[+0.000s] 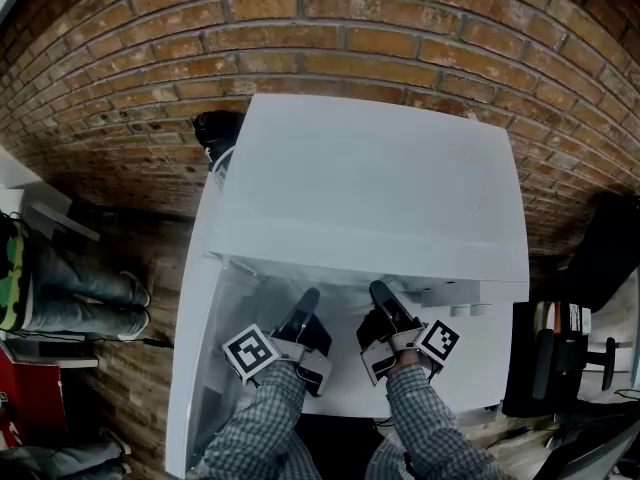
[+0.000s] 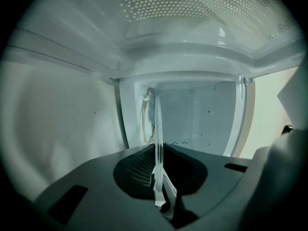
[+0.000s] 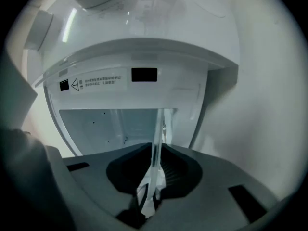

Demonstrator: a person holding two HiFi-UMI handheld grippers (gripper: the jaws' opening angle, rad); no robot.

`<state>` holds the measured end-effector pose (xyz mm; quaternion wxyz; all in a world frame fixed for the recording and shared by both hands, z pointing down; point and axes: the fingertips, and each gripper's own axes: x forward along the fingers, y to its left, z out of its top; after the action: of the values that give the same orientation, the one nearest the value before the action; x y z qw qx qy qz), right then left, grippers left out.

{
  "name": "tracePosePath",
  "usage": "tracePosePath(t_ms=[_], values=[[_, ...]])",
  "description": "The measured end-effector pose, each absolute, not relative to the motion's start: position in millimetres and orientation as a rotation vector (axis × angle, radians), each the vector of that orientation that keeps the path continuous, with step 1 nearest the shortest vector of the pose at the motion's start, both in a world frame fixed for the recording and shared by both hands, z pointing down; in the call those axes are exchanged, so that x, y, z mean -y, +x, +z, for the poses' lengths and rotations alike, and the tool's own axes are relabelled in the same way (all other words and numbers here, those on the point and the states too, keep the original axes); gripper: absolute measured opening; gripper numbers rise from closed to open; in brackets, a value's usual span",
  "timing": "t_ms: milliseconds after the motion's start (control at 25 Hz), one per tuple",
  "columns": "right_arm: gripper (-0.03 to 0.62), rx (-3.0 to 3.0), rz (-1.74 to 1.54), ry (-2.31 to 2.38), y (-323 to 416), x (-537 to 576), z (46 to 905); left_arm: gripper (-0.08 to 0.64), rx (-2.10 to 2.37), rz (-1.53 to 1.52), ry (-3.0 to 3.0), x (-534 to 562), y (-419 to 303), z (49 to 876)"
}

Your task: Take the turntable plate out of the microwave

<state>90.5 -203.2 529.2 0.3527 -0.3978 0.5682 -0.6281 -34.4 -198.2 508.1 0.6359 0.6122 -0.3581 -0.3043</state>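
Head view: looking down on the white microwave (image 1: 370, 178) set against brickwork (image 1: 300, 28), with its door (image 1: 192, 368) standing open at the left and both grippers reaching side by side into the near opening.
Left gripper (image 2: 159, 150): pinching the near rim of the turntable plate (image 2: 158, 124), jaws drawn almost together with only the thin glass between the pads.
Right gripper (image 3: 156, 150): gripping the same rim further right, jaws standing a narrow slit apart, the glass filling that slit and appearing to touch both pads.
Plate position: sitting edge-on between both pairs of jaws and stretching away from them into the cavity (image 2: 197, 114), with its far part lying inside the microwave.
Key relation: lying straight ahead of both grippers, on the far side, along the line both are pointing; neither hand sitting nearer, each taking the rim to one side of its middle.
Coming move, as a judgement: drawing both hands back toward the near side together, keeping the plate level.
Risk: tilting or slipping if one grip is loosening ahead of the other.
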Motion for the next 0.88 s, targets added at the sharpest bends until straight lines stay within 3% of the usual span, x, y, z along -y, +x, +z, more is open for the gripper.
tracePosePath(t_ms=[160,880], values=[[0.04,-1.5,-1.601,-1.026,88,204,525,0.032,0.791,-0.741,1.398,199,-34,504],[0.041,-1.57,-1.468,-1.025,85,174,491,0.035,0.707,-0.82,1.437,171,-40,481]])
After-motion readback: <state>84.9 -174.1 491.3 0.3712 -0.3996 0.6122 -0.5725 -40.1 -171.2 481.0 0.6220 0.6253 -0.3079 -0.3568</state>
